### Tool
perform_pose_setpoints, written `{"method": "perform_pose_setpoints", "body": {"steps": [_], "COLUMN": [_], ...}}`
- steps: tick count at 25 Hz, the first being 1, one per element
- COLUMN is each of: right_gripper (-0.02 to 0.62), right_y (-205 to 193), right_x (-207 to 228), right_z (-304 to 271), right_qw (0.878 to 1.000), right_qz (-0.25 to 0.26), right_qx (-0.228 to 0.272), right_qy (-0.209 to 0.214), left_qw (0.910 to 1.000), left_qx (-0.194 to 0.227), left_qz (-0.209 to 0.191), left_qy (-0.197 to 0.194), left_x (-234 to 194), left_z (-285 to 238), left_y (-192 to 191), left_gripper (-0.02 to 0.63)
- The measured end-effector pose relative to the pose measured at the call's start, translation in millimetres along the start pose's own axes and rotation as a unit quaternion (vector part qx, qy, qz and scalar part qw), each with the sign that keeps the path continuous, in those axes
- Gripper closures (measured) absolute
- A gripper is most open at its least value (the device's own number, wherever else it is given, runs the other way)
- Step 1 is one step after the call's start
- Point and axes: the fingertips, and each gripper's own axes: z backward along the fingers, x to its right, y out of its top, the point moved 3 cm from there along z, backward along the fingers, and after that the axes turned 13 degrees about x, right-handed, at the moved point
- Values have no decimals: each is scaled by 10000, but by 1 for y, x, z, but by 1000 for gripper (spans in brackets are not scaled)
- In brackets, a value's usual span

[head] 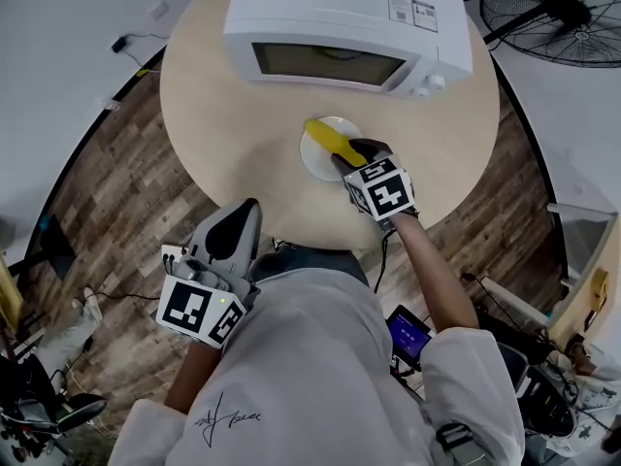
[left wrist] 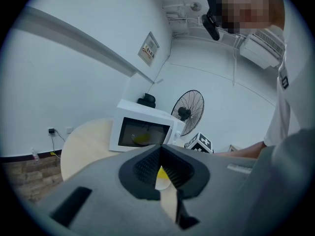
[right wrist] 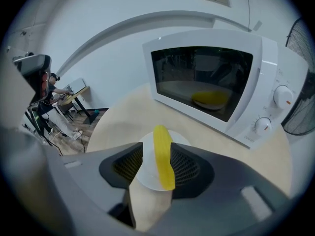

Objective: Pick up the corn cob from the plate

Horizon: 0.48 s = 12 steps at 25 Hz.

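Observation:
A yellow corn cob [head: 333,141] lies across a small white plate [head: 312,158] on the round table, just in front of the microwave. My right gripper [head: 354,155] reaches down over the plate's near right side. In the right gripper view the corn cob [right wrist: 163,156] lies lengthwise between the spread jaws of the right gripper [right wrist: 156,149], close along the right pad, with a wide gap to the left pad. The plate [right wrist: 146,173] shows under it. My left gripper [head: 247,207] hangs at the table's near edge, its tips together, holding nothing.
A white microwave [head: 349,27] stands at the table's far side, door closed, with a yellow shape in its glass [right wrist: 211,100]. The pale round table [head: 223,134] is bare to the left. A floor fan [head: 558,13] stands beyond at the right.

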Motion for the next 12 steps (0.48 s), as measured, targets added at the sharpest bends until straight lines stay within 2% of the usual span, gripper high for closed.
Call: {"method": "perform_pose_setpoints", "body": {"steps": [12], "right_gripper": [333], "right_y": [-21], "right_x": [15], "right_z": [-25], "right_qw": [9979], "right_qz": [269], "right_qx": [-577], "right_qy": [114], "left_qw": [9997], "left_qx": [-34], "left_qz": [10], "left_qy": [239], "left_x": [-4], "left_z": [0], "left_y": [-5], "left_gripper": [615]}}
